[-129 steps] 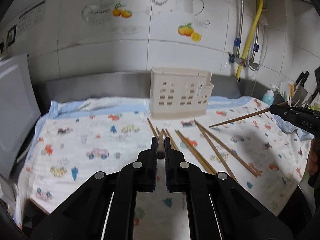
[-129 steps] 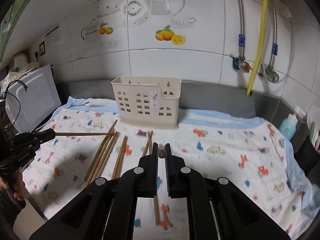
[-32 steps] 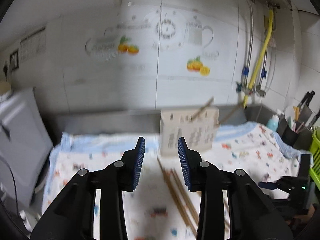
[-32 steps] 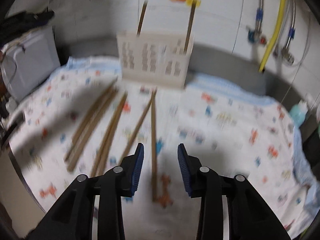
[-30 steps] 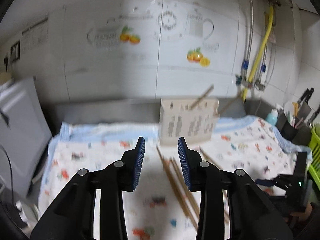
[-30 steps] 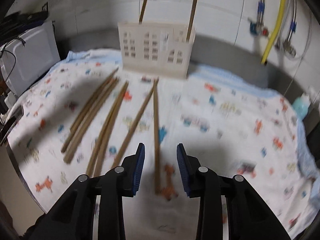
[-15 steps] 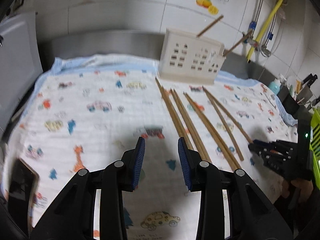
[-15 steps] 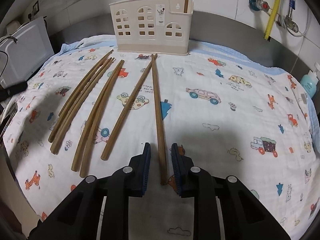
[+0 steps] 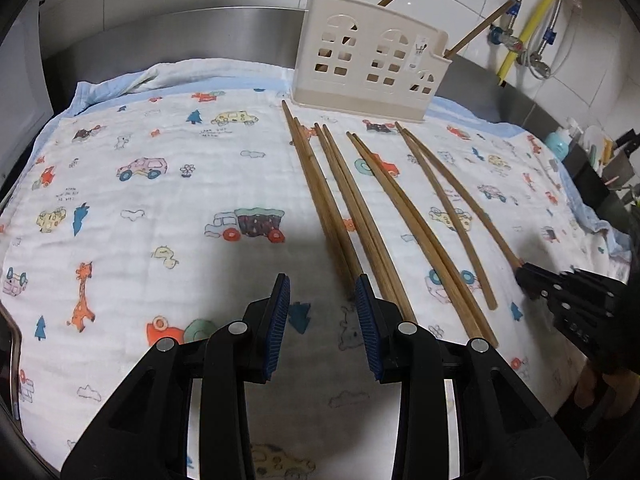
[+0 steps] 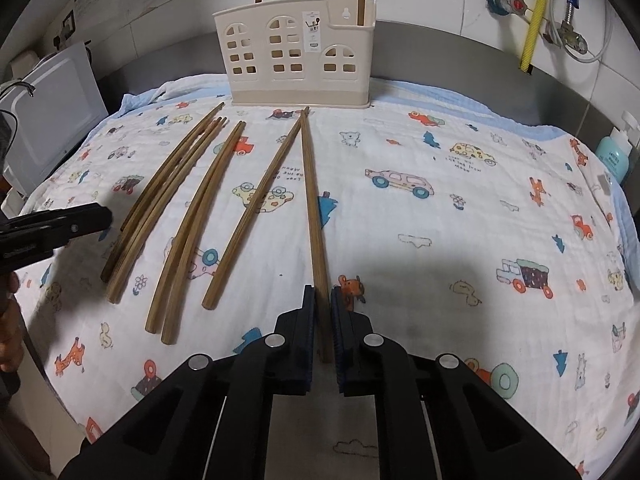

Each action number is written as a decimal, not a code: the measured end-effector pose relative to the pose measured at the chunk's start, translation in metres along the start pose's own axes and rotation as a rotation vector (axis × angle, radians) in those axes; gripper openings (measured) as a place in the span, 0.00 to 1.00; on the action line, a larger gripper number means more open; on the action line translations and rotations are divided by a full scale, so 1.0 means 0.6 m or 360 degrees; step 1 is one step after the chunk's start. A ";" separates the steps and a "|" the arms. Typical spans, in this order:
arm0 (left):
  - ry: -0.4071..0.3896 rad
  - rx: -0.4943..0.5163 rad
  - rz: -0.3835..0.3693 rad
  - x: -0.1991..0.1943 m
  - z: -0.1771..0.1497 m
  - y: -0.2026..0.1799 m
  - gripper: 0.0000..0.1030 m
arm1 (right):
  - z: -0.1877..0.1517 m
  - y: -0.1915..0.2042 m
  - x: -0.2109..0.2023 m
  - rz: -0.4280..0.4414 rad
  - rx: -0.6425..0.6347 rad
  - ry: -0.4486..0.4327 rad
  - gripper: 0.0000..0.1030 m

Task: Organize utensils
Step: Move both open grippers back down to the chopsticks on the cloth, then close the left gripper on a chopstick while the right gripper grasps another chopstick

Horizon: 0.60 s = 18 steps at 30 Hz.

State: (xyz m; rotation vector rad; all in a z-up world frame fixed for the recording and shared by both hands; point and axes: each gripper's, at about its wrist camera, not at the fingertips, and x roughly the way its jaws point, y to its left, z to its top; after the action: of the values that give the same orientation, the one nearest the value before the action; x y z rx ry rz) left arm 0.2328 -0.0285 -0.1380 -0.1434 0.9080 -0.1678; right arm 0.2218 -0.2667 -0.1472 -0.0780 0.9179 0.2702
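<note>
The two brown wooden chopsticks standing in the cream plastic house-shaped utensil holder (image 10: 298, 50) are cut off by the top edge of the right wrist view, and which compartment each sits in cannot be told. The person shows only as a sliver of hand (image 10: 10, 336) at that view's left edge. The right gripper (image 10: 323, 312) has its blue-padded jaws clamped on the near end of the rightmost long brown wooden chopstick (image 10: 311, 204), which lies on the white cartoon-printed cloth (image 10: 460, 248). The left gripper (image 9: 322, 296) hovers with jaws partly apart and empty, its right pad just beside the near ends of the leftmost chopstick pair (image 9: 320, 196); whether it touches them is unclear
</note>
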 end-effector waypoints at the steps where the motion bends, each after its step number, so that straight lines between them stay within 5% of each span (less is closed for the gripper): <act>1: 0.0008 -0.0017 -0.0011 0.004 0.001 0.000 0.33 | -0.001 0.000 0.000 0.0004 0.0005 -0.0003 0.08; 18: 0.0005 -0.0057 0.0214 0.032 0.015 -0.009 0.33 | -0.006 -0.004 -0.001 0.0033 0.0036 -0.0020 0.08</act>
State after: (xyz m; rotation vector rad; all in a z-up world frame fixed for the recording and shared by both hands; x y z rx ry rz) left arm 0.2511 -0.0372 -0.1464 -0.1148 0.9208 -0.0273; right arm 0.2195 -0.2696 -0.1490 -0.0459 0.9094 0.2794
